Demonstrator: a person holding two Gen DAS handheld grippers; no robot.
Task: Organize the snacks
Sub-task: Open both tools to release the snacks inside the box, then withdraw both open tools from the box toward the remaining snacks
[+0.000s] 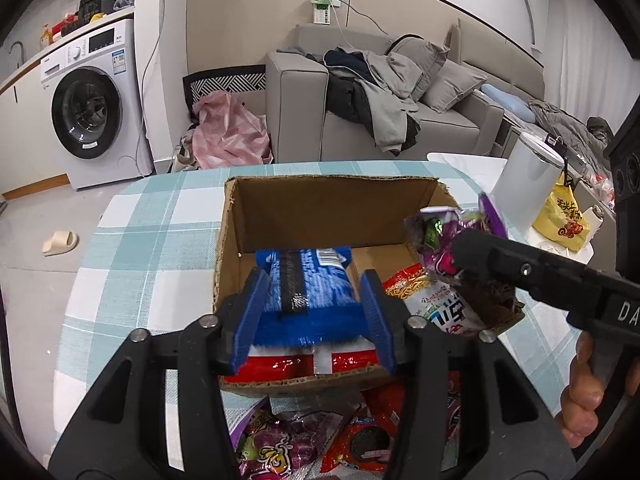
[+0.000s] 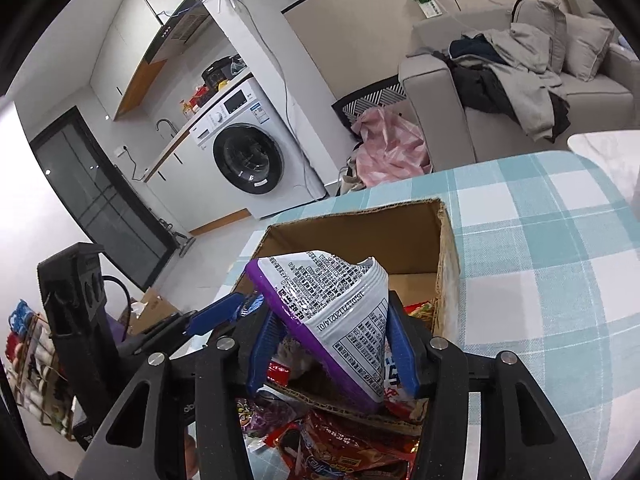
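My left fingers (image 1: 314, 316) stand parted around the blue pack (image 1: 308, 280), seemingly just freed inside the box (image 1: 332, 204). My right fingers (image 2: 334, 354) pinch the purple pack (image 2: 340, 312) above the box; next, lower and release it there

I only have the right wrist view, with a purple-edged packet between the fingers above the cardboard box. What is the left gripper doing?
Observer: The left gripper is over the near left part of the cardboard box. A blue packet sits between its fingers, with a small gap on one side.
Operator: Anything underneath that packet?
Observer: A red packet lies inside the box against its near wall, below the blue one.
Operator: What is off to the right of the box?
Observer: A white canister stands there with a yellow bag beside it.
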